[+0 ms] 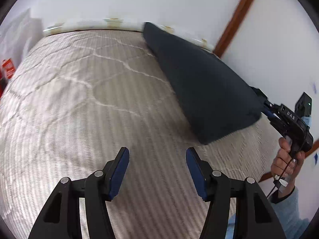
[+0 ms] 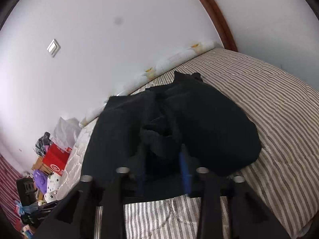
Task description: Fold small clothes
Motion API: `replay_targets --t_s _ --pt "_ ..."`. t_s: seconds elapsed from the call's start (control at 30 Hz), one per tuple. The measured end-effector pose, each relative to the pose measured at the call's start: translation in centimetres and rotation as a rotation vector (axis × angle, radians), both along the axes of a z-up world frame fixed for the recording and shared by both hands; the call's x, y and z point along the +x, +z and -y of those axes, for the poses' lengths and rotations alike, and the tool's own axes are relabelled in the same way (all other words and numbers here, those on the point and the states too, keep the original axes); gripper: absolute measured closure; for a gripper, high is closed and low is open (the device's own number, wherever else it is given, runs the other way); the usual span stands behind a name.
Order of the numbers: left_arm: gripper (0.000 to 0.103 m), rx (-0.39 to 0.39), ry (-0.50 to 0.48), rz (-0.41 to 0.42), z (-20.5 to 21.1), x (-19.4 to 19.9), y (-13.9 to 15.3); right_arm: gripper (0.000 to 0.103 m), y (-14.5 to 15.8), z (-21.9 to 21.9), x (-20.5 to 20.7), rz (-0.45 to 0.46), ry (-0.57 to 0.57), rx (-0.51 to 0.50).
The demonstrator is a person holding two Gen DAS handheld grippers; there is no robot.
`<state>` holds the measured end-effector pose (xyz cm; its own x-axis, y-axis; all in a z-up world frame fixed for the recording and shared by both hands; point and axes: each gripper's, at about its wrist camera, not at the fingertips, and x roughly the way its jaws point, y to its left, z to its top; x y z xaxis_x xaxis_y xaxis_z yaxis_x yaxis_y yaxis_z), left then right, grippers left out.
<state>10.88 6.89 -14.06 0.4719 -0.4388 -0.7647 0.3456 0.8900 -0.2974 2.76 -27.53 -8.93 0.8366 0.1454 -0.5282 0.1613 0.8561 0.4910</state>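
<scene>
So the dark garment [image 1: 201,83] is over by the far edge of the bed [image 1: 79,99], near the wall, draped in a long wedge. Its long axis runs from the bed's far edge down toward the right hand-held gripper [image 1: 266,104], which sits right at the near end of the cloth.

From the right wrist view the cloth is bunched up directly ahead of that gripper [image 2: 163,169] and some of it lies between the blue pads [image 2: 184,171]. The jaws are parted though, and it's too dark and blurry to say whether they're actually pinching anything, so I can't tell if it's gripping or let go.

The left hand-held gripper [image 1: 157,169] is released, jaws apart, nothing in them, just hanging over bare striped bedding. The garment lies ahead and off to its right, well apart.

My guess: the right hand is way nearer, so any next fold starts there. The left would have to travel across toward the wall side to grab the other end.
</scene>
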Motion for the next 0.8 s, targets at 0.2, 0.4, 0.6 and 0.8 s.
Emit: replay_targets --t_s 0.2,0.4,0.6,0.8 --pt "0.039 0.026 -0.068 0.039 2.9 -0.6 0.3 0.045 -0.5 -0.4 1.7 -0.005 0.051 0.021" --pt "0.038 0.014 -0.103 0.037 6.0 0.5 -0.2 0.045 -1.6 -0.9 5.3 -0.051 0.060 0.064" --pt "0.038 0.024 -0.100 0.032 9.4 1.9 -0.8 0.078 -1.0 -2.7 8.7 -0.084 0.052 0.004" --pt "0.038 0.070 -0.107 0.050 10.8 2.0 -0.4 0.085 2.7 -0.6 5.5 0.105 0.034 -0.112"
